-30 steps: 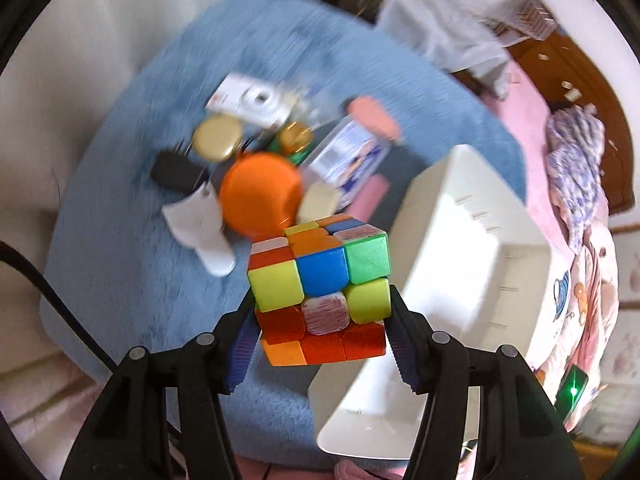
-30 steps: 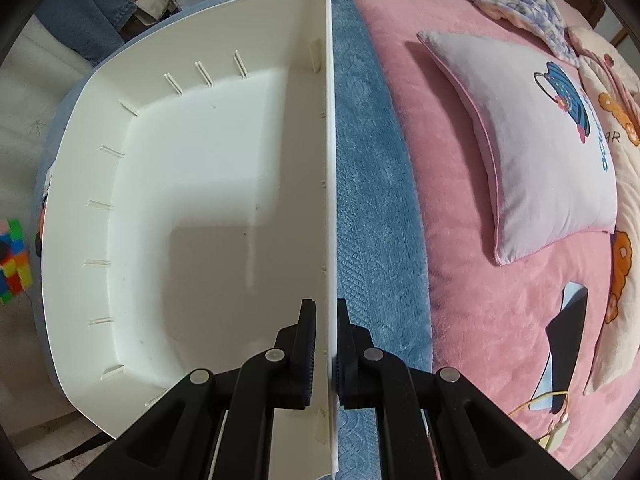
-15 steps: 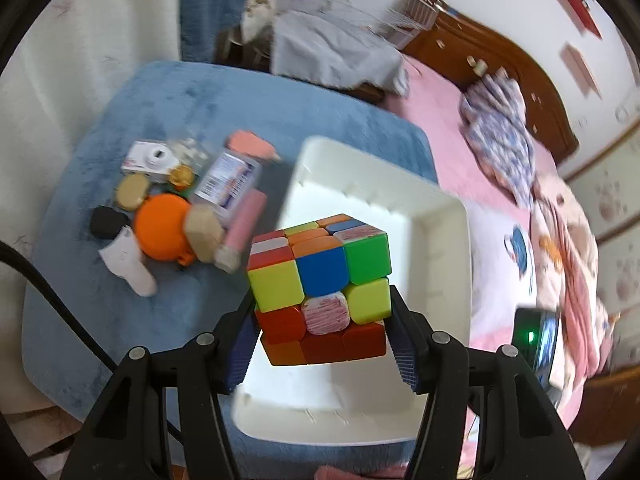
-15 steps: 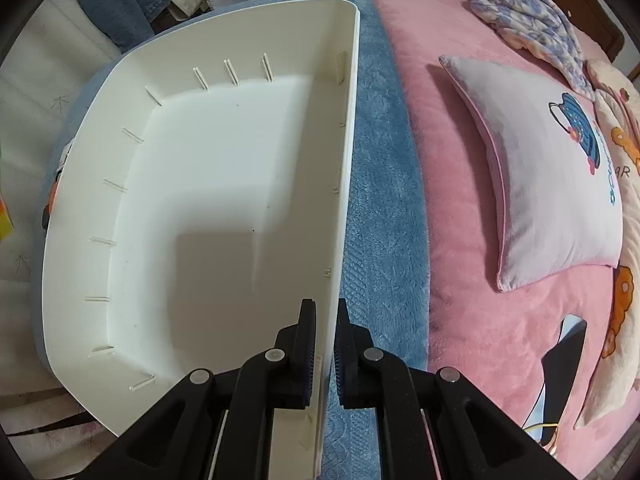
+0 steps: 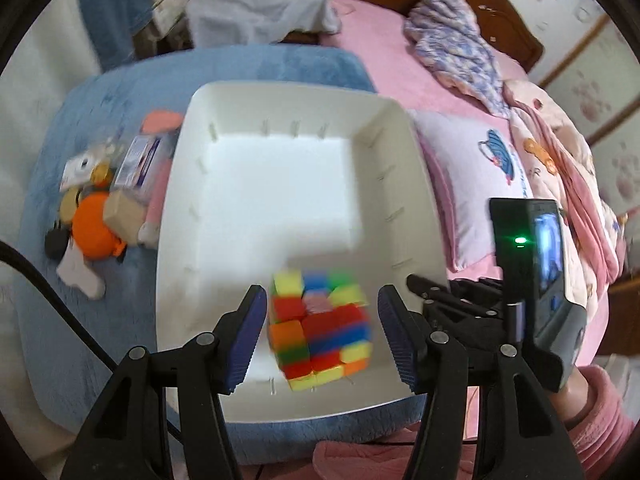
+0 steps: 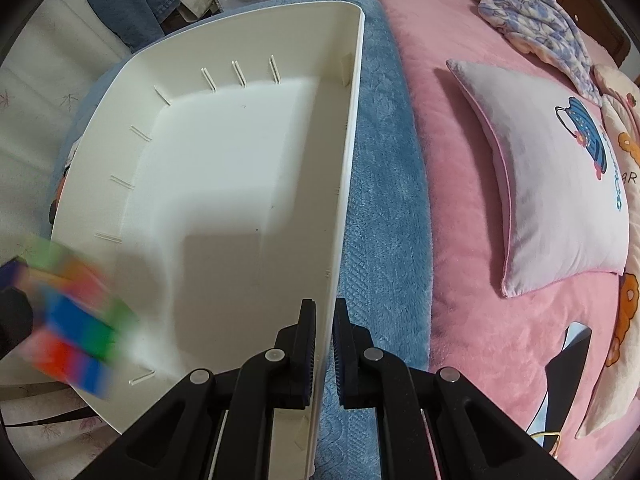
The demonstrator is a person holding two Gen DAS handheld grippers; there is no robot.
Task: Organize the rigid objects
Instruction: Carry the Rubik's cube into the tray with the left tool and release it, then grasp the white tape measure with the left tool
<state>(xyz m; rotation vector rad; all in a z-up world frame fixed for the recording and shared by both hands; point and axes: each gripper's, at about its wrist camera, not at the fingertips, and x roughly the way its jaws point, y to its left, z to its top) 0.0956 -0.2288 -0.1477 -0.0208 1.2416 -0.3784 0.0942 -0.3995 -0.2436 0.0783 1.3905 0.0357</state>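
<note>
Cube blurred, loose between left gripper jaws standing apart, over white bin; right gripper clamps bin wall; remaining clutter still outside on blue mat.

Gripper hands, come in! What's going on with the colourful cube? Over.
Left gripper open, cube loose between its pads, blurred, over the white bin. Right gripper shut on its wall. Nothing in the way.
</note>
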